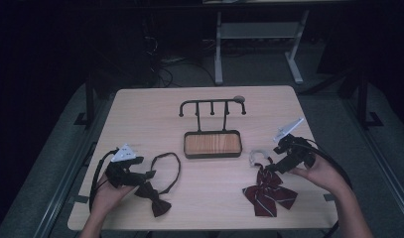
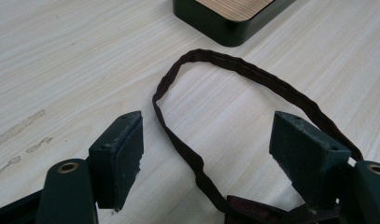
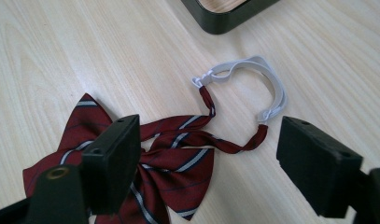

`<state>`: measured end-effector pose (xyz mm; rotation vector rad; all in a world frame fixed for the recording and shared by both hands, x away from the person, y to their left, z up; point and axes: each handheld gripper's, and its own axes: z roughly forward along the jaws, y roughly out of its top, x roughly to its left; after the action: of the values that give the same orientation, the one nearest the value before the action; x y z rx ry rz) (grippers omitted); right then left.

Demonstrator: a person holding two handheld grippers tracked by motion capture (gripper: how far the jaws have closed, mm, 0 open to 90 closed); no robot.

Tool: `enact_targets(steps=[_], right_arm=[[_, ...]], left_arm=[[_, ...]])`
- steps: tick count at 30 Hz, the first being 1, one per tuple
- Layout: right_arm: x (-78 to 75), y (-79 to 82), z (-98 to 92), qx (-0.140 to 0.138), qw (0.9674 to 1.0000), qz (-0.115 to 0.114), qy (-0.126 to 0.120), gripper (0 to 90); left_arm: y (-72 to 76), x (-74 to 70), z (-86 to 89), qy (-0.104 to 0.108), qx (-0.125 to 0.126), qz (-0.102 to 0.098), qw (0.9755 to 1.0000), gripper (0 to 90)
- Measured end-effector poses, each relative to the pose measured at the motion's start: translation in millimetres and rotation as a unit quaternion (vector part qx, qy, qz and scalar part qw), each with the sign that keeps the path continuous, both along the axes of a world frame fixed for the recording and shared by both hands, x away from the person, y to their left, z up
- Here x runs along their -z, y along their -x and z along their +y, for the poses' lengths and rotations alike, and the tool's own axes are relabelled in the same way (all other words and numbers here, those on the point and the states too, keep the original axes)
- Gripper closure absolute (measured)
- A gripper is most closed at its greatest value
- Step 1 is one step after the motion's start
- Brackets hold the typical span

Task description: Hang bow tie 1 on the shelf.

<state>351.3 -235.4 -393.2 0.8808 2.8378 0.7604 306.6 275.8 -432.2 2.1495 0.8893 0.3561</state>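
A dark brown bow tie lies at the table's front left, its thin neck strap looped toward the middle. My left gripper is open just above it; in the left gripper view the strap runs between the jaws, which stand wide apart, untouched. At the front right lies a dark red striped bow tie with a white elastic band. My right gripper is open over its top edge. In the right gripper view the red bow tie and white band lie between the spread jaws.
A black hanger stand with hooks rises from a wood-topped tray base at the table's middle. The base's corner shows in the left gripper view and in the right gripper view. Desk legs and cables stand behind the table.
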Motion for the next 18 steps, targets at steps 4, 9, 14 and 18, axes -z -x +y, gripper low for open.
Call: enact_targets(steps=[4,9,14,18], right_arm=[[0.6,-5.7,3.2,-0.002,0.9999,-0.001,0.014,26.5],[3.7,-17.0,8.4,0.003,0.9994,0.001,0.036,34.1],[7.6,-24.1,13.1,0.004,0.9989,0.006,0.047,39.6],[12.6,-32.4,15.1,0.014,0.998,0.013,0.06,43.8]], left_arm=[[-0.2,0.2,0.3,0.001,0.0,0.0,1.0,26.5],[-0.1,-0.2,0.7,0.0,0.0,0.002,1.0,26.5],[-0.3,0.2,0.9,0.002,-0.001,0.001,1.0,26.5],[-0.5,-0.1,1.7,0.001,-0.001,0.001,1.0,26.5]])
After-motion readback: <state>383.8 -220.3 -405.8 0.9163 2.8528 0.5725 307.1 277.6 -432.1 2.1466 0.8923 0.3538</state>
